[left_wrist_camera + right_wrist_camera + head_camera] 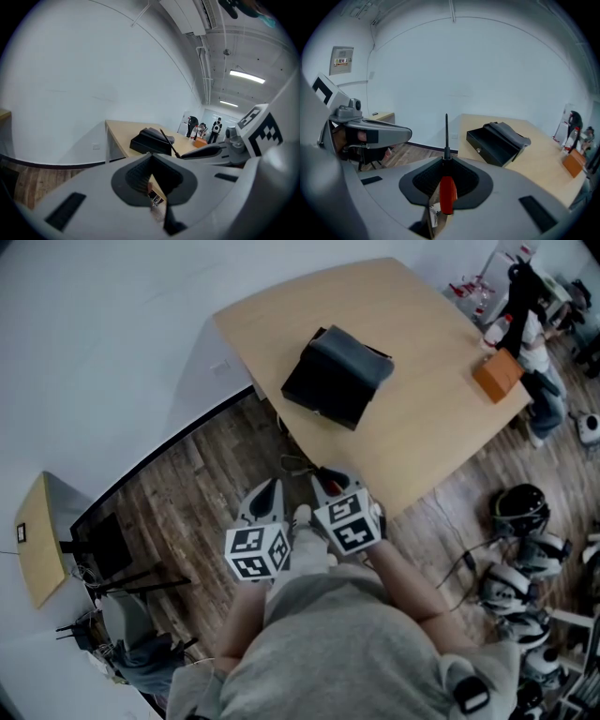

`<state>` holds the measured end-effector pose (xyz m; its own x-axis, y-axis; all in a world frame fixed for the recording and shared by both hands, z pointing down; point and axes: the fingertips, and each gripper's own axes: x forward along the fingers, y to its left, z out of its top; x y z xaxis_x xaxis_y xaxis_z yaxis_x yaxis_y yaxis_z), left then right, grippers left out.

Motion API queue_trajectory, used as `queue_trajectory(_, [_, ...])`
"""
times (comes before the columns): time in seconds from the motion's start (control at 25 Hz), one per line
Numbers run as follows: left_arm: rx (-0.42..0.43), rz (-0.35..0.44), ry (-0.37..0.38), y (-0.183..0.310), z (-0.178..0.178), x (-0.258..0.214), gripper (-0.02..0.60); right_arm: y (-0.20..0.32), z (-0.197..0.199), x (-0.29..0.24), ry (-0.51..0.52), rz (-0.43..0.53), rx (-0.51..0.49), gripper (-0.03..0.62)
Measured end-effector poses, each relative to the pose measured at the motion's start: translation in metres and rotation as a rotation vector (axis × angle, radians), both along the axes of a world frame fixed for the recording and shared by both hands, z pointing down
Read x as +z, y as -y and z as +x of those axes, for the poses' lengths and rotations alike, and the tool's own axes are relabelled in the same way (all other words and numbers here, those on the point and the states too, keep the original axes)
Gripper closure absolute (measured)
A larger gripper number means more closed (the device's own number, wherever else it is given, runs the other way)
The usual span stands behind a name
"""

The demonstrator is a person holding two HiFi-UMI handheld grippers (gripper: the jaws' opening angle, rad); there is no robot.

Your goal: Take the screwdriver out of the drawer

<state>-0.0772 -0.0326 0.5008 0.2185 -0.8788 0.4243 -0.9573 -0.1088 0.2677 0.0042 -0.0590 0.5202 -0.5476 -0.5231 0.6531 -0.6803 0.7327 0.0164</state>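
The screwdriver point(332, 487) shows in the head view as a red handle clamped in the right tool point(322, 474), over the wood floor point(197, 512) just off the near edge of the table point(422, 437). The left tool point(271, 490) hangs just beside it, jaws drawn together to a point with nothing in them. A black drawer box point(336, 376) sits on the table well apart from both tools, and an orange box point(497, 374) lies near the table's far corner, close to a person point(539, 343).

In the left gripper view the left tool's jaws meet at their tips and hold nothing. The right tool reaches in from the right with the screwdriver's dark shaft sticking out ahead of it, in front of the drawer box.

In the right gripper view the jaws press on the red handle, and the thin shaft points straight out past the tips. The drawer box, a small knob on its front, stands on the table to the right.
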Motion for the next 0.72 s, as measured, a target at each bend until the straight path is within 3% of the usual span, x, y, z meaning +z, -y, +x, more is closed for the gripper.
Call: queue_trajectory(0.72, [-0.032,0.007,-0.008,-0.057,-0.002,0.008,0.580,-0.053,0.006,-0.002,0.029,0.043,-0.016,0.536])
